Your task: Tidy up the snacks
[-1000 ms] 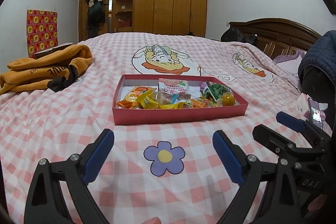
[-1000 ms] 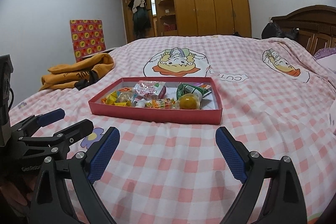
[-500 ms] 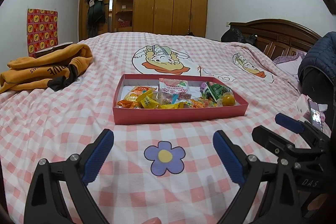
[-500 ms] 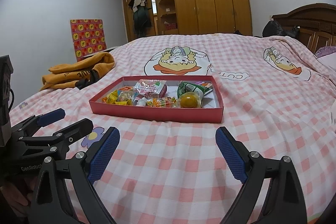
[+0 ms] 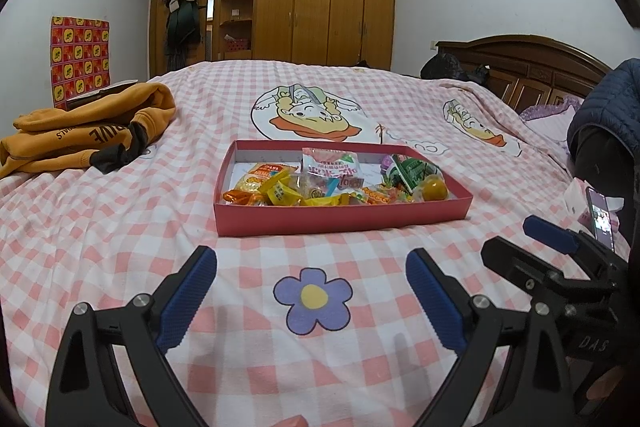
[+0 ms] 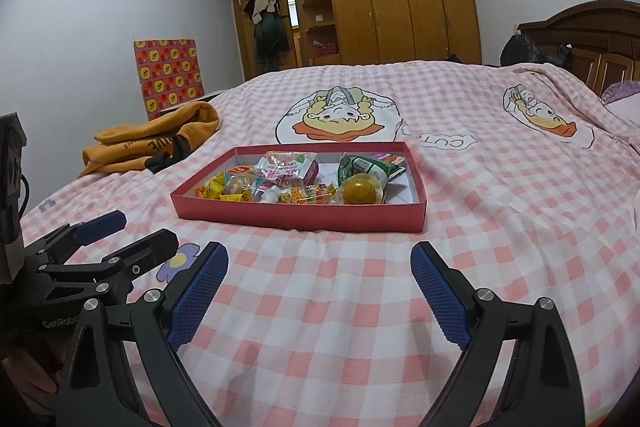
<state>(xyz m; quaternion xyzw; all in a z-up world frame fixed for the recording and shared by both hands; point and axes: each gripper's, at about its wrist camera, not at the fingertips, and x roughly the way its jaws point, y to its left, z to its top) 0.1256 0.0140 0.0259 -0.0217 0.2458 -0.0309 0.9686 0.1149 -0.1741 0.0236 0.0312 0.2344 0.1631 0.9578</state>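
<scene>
Red tray (image 5: 340, 217) of wrapped snacks (image 5: 320, 183) mid-bed, beyond both claws. Left claw (image 5: 311, 297) and right claw (image 6: 319, 291) spread apart, empty. Wrappers judged light, crinkly, slippery: pinch at sealed edge. Round yellow sweet (image 6: 362, 191) may roll.

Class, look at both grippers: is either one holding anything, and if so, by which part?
Nothing is held. The left gripper and right gripper are both open above the bedspread, short of the red snack tray.
</scene>
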